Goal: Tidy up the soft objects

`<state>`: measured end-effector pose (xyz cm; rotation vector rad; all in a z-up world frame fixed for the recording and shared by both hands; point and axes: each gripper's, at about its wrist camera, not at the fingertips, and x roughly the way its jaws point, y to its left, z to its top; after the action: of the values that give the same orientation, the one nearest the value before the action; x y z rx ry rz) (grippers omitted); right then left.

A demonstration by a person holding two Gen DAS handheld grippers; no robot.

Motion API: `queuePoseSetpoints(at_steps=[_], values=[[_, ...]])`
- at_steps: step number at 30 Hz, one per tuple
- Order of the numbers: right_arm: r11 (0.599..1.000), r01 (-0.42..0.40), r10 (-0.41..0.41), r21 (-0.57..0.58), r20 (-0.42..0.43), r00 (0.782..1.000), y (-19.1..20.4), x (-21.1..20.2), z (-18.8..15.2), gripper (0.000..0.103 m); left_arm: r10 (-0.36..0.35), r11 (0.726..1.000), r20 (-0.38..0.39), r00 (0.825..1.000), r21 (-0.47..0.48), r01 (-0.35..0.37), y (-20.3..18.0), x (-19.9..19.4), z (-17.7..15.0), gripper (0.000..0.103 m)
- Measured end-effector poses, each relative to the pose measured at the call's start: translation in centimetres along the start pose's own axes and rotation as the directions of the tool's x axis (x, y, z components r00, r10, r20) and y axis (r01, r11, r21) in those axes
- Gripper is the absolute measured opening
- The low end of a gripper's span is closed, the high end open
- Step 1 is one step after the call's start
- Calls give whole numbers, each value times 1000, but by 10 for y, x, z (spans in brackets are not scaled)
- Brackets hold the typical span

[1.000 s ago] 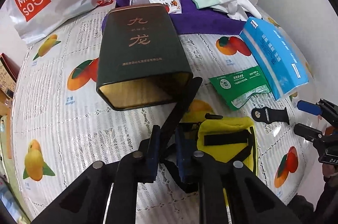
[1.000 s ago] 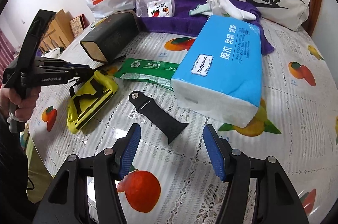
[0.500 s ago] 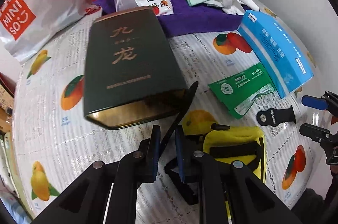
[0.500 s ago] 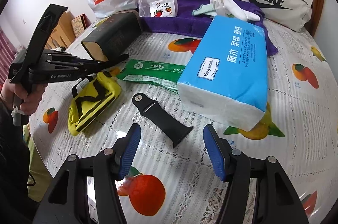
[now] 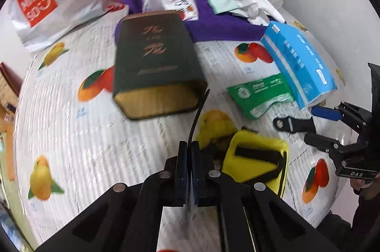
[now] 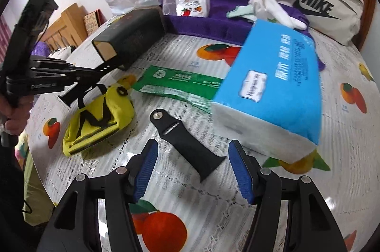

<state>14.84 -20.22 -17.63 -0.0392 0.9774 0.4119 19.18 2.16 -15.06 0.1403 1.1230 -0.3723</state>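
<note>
A yellow pouch (image 5: 256, 164) with black straps lies on the fruit-print tablecloth (image 5: 71, 133). My left gripper (image 5: 189, 149) is shut on the pouch's long black strap (image 5: 195, 116), which rises thin from between the pads. From the right wrist view the left gripper (image 6: 104, 70) hovers over the pouch (image 6: 95, 123), strap (image 6: 76, 95) hanging from it. My right gripper (image 6: 192, 147) stands open just above a short black watch-style strap (image 6: 185, 140), not touching it. The right gripper (image 5: 318, 125) also shows at the edge of the left wrist view.
A dark green tin (image 5: 154, 62) lies just beyond the pouch. A blue tissue pack (image 6: 273, 90) and a green packet (image 6: 180, 83) sit mid-table. At the back are a purple towel (image 6: 213, 24) with white cloths (image 6: 273, 7), a mesh bag, a Nike bag (image 6: 308, 0) and shopping bags.
The left gripper's jaws have closed fully onto the black strap, which now stands pinched and edge-on. The left view shifted slightly. The right gripper stays open in place.
</note>
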Motion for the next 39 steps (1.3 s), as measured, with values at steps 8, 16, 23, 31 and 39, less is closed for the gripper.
queuePoseSetpoints(at_steps=[8, 16, 23, 31, 39], values=[[992, 60, -59, -108, 16, 998, 17, 16, -1, 55, 12, 998, -18, 1000, -64, -13, 10, 1, -14, 4], [990, 7, -13, -139, -47, 999, 22, 7, -5, 31, -4, 997, -16, 1000, -73, 3, 8, 4, -14, 4], [990, 20, -25, -137, -39, 999, 23, 15, 1, 42, -9, 996, -13, 1000, -93, 8, 13, 3, -15, 4], [985, 38, -51, -166, -72, 996, 35, 7, -10, 22, -18, 993, -17, 1000, -116, 16, 14, 5, -21, 4], [989, 42, -46, -144, -24, 999, 37, 12, -10, 23, -23, 988, -7, 1000, -153, 21, 15, 10, -20, 4]])
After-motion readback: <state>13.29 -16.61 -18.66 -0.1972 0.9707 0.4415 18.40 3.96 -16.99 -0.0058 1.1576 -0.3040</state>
